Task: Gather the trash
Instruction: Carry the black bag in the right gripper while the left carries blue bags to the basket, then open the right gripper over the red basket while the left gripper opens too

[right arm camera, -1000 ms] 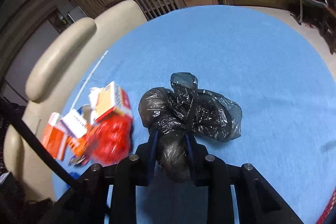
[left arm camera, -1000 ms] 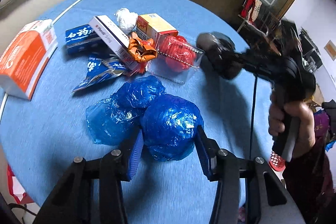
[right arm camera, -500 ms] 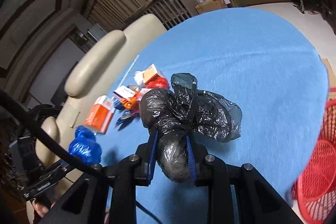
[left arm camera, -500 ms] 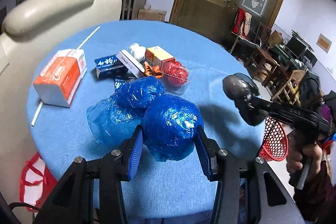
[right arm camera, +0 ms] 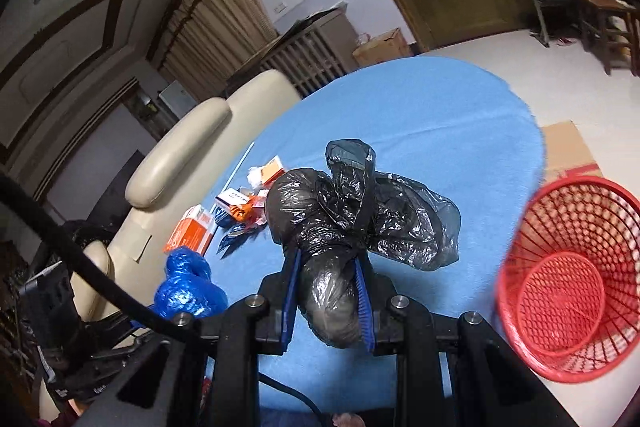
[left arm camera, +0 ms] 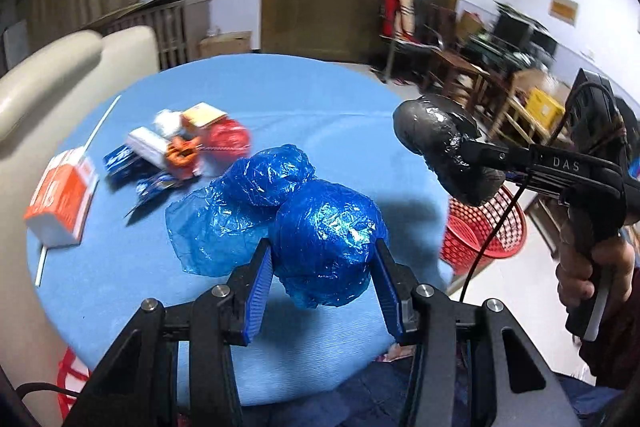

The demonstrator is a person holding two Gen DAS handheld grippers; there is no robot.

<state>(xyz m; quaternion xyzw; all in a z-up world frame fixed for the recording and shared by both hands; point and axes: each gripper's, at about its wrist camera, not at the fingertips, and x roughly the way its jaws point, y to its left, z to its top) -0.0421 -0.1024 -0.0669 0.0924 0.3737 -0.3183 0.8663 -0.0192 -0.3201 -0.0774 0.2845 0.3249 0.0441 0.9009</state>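
Observation:
My left gripper (left arm camera: 324, 267) is shut on a crumpled blue plastic bag (left arm camera: 320, 227), held above the near edge of the round blue table (left arm camera: 320, 99). My right gripper (right arm camera: 326, 283) is shut on a knotted black plastic bag (right arm camera: 344, 211), lifted over the table's near right edge. In the left wrist view the black bag (left arm camera: 444, 151) hangs at the right, with a hand (left arm camera: 592, 267) on the handle. The blue bag (right arm camera: 186, 283) shows at lower left of the right wrist view. A red mesh basket (right arm camera: 568, 279) stands on the floor to the right of the table.
A pile of trash lies on the far left of the table: an orange carton (left arm camera: 60, 203), small boxes (left arm camera: 144, 143), blue wrappers (left arm camera: 156, 183), a red-filled clear container (left arm camera: 228, 139) and a white straw (left arm camera: 100, 123). A beige sofa (left arm camera: 52, 75) borders the table's left. Chairs and a wooden door stand beyond.
Both grippers have pulled back and risen with their bags, away from the pile. The red basket has come into the right wrist view, and the right gripper has swung towards it.

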